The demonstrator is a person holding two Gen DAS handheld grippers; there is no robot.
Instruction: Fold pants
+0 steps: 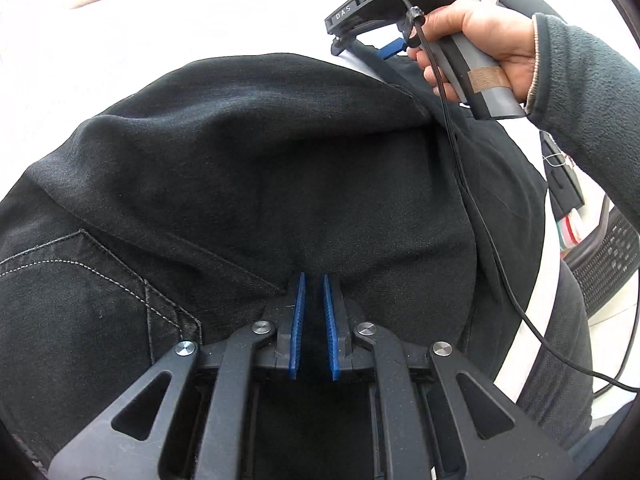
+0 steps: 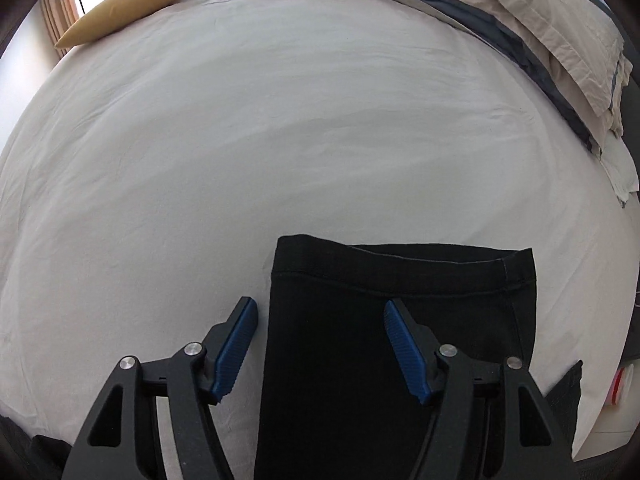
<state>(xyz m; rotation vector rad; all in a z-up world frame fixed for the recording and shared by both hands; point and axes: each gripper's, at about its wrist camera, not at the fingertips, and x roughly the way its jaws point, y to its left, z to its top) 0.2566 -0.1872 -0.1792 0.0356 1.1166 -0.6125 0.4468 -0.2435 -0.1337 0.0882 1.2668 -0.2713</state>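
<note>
Left wrist view: left gripper [image 1: 314, 280] sitting at lower centre, jaws nearly closed, pinching fold of black pants [image 1: 260, 152]; fabric bulging across frame centre, pocket stitching at lower left. Right gripper [image 1: 362, 46] hovering at upper right, held in person's hand [image 1: 472, 44].

Right wrist view: right gripper [image 2: 318, 312] jaws spread wide, grasping nothing, straddling left edge of pant leg; hem [image 2: 400, 264] lying just ahead, long axis running toward camera, on white bed [image 2: 240, 120].

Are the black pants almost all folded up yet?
Not yet. Done: the pants lie on the white bed sheet, one layer already draped over the pocket part. In hand: the left gripper looks nearly shut on a fold, and the right gripper is wide open over the leg hems. Left: bringing the hems across and smoothing.
</note>
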